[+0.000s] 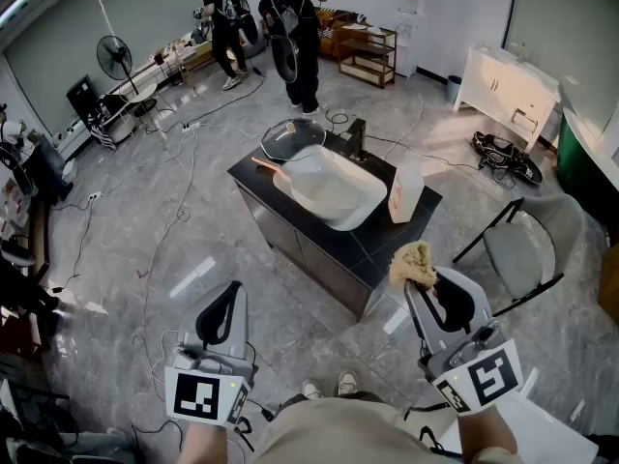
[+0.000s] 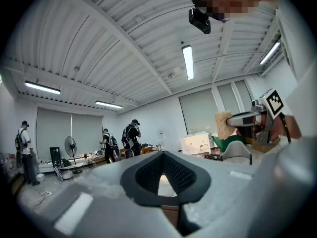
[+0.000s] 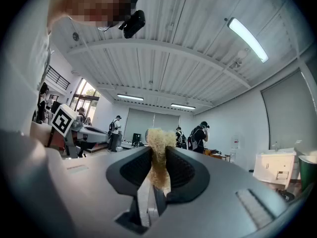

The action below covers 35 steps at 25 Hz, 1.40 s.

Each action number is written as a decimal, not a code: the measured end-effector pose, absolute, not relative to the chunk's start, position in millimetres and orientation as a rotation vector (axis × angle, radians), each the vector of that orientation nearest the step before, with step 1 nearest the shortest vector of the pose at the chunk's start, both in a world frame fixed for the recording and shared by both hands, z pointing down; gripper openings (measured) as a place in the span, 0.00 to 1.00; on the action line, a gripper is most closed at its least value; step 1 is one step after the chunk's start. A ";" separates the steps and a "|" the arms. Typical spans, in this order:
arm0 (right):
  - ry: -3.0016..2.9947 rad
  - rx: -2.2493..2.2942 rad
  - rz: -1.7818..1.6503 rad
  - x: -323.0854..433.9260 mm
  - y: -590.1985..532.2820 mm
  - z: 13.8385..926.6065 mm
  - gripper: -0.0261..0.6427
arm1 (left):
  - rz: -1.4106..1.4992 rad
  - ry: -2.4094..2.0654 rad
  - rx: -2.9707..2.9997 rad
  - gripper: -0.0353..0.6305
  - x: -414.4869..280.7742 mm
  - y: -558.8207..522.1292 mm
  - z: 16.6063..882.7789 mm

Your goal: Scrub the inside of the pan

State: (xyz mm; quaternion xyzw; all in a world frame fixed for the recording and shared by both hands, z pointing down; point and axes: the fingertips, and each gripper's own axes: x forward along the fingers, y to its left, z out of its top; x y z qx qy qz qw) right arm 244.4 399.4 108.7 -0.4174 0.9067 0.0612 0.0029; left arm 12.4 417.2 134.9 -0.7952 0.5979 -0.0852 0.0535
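Observation:
A round dark pan (image 1: 292,139) lies at the far left corner of a black counter (image 1: 368,245), beside a white sink basin (image 1: 334,189). Both grippers are held well short of the counter, above the floor. My right gripper (image 1: 418,276) is shut on a tan fibrous scrubber (image 1: 413,261); in the right gripper view the scrubber (image 3: 158,157) stands up between the pads. My left gripper (image 1: 229,294) is shut with nothing in it, its pads (image 2: 163,168) meeting. In the left gripper view the right gripper (image 2: 243,120) with the scrubber (image 2: 223,125) shows at the right.
A white jug (image 1: 405,191) and a dark faucet (image 1: 358,137) stand on the counter. A folding chair (image 1: 527,251) stands right of it. Two people (image 1: 295,27) work at the back, with a fan (image 1: 116,58), a wooden shelf (image 1: 366,52) and a white cabinet (image 1: 505,87). Cables cross the floor.

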 end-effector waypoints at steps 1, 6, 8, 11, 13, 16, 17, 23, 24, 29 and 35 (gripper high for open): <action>2.835 -1.314 0.180 246.5 399.3 108.6 0.18 | -0.259 1.809 -2.430 0.06 15.1 417.5 135.8; 2.803 -1.315 0.136 250.1 398.8 107.4 0.18 | -0.280 1.769 -2.463 0.06 27.2 420.1 140.2; 2.803 -1.313 0.127 252.5 398.1 110.0 0.18 | -0.282 1.770 -2.460 0.06 29.9 418.7 141.3; 2.807 -1.312 0.108 256.1 394.6 116.3 0.18 | -0.285 1.769 -2.459 0.06 33.0 414.7 142.3; 2.810 -1.308 0.094 257.4 391.3 120.2 0.18 | -0.290 1.771 -2.459 0.06 34.3 410.8 144.6; 2.817 -1.304 0.082 259.0 385.1 126.1 0.18 | -0.246 1.776 -2.482 0.06 37.3 404.4 146.4; 2.820 -1.301 0.079 259.6 383.3 127.2 0.18 | -0.232 1.776 -2.488 0.06 38.7 402.5 146.0; 2.845 -1.258 0.066 266.3 370.7 134.1 0.18 | -0.276 1.782 -2.456 0.06 49.1 389.1 151.3; 2.851 -1.249 0.063 267.2 368.9 136.6 0.18 | -0.280 1.785 -2.448 0.06 50.9 387.7 152.7; 2.882 -1.217 0.045 269.5 357.5 148.9 0.18 | -0.289 1.812 -2.449 0.06 55.5 377.6 163.5; 2.906 -1.201 0.029 262.7 334.1 159.0 0.18 | -0.293 1.817 -2.436 0.06 50.8 357.5 168.0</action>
